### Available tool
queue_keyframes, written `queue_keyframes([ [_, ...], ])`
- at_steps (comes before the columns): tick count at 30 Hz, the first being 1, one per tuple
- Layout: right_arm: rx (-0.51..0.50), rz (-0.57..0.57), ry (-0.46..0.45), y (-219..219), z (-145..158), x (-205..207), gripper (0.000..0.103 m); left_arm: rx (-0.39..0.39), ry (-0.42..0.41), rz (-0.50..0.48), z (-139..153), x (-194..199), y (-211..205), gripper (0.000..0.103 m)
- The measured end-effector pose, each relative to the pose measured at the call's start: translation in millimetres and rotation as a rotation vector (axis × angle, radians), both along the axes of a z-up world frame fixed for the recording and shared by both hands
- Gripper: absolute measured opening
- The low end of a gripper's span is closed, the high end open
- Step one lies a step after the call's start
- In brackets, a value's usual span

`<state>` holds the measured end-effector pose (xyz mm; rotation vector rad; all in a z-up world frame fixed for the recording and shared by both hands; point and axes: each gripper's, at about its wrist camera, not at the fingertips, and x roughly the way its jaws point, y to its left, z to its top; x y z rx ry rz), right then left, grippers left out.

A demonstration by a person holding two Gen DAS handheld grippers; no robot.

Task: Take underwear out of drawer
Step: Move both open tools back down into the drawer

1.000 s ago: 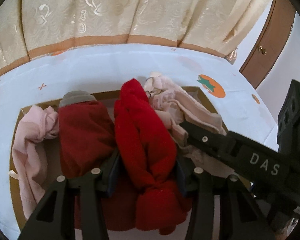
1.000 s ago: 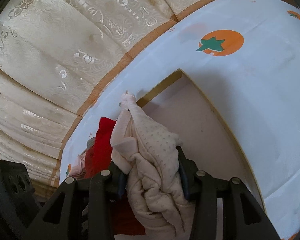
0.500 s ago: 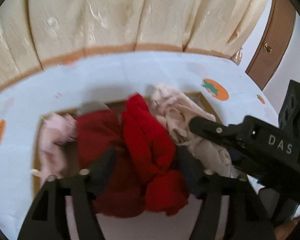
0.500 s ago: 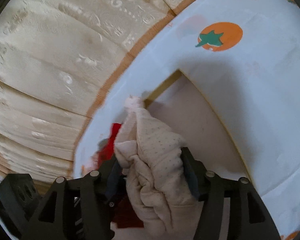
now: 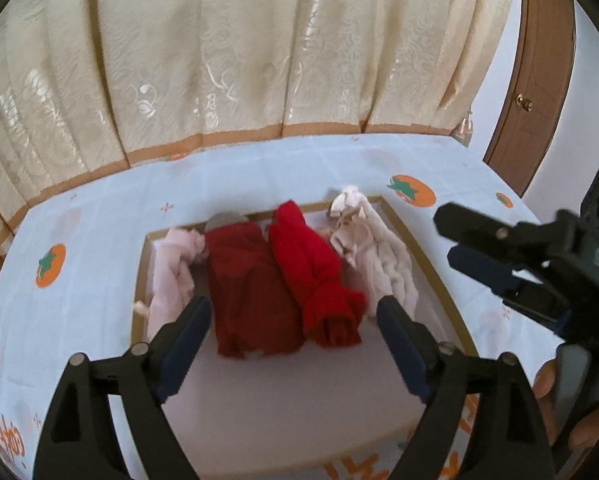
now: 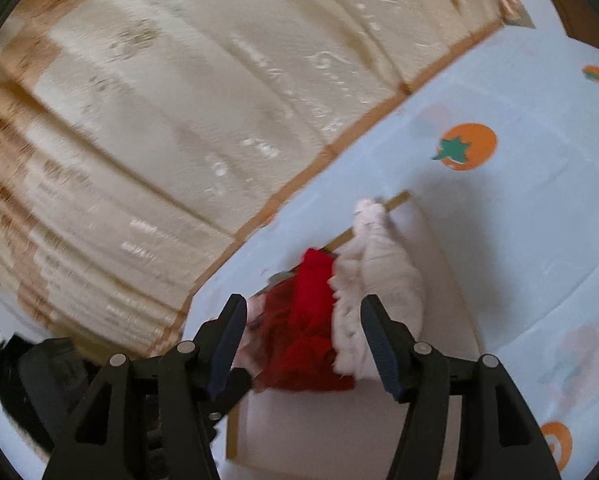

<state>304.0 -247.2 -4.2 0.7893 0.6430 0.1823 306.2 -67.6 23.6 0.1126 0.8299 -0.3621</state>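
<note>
Four rolled garments lie side by side in the open drawer (image 5: pixel 427 264), which sits recessed in the tomato-print cloth (image 5: pixel 99 208) over the worktop. From the left: a pale pink piece (image 5: pixel 171 276), a dark red roll (image 5: pixel 247 288), a bright red roll (image 5: pixel 319 276), and a cream dotted roll (image 5: pixel 383 256) against the right wall. Each roll's long axis runs from the drawer's near part towards the curtain (image 5: pixel 259 48).

Left tool (image 5: pixel 293 320): jaws opening and already wide, nothing between the pads; both red rolls lie just ahead of it and below.

Right tool (image 6: pixel 301 320): jaws apart, holding nothing; the cream roll lies ahead, level with its right finger (image 6: pixel 379 344).

Judgement: no underwear is out yet. The left tool is nearer the red rolls, the right nearer the cream one; either must come down along a roll's axis and straddle its width.
</note>
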Motion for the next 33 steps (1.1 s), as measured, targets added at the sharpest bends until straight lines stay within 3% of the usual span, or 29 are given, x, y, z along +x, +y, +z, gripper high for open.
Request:
queue_keyframes([
  [9,-0.037,0.116,-0.040,14.8,11.4,-56.7,0.062,-0.030,-0.009,-0.033,8.3,-56.3,23.3,0.086],
  [19,-0.138,0.215,-0.045,28.6,5.4,-149.8,0.062,0.020,-0.071,-0.081,-10.7,-151.2,42.2,0.087],
  [24,-0.134,0.254,-0.018,37.6,-15.4,-188.2,0.062,-0.031,-0.028,-0.092,-28.2,-181.3,55.1,0.087],
  [33,-0.179,0.306,0.023,53.1,-46.5,-229.2,0.062,-0.034,0.068,-0.063,-76.2,-223.0,82.1,0.087],
])
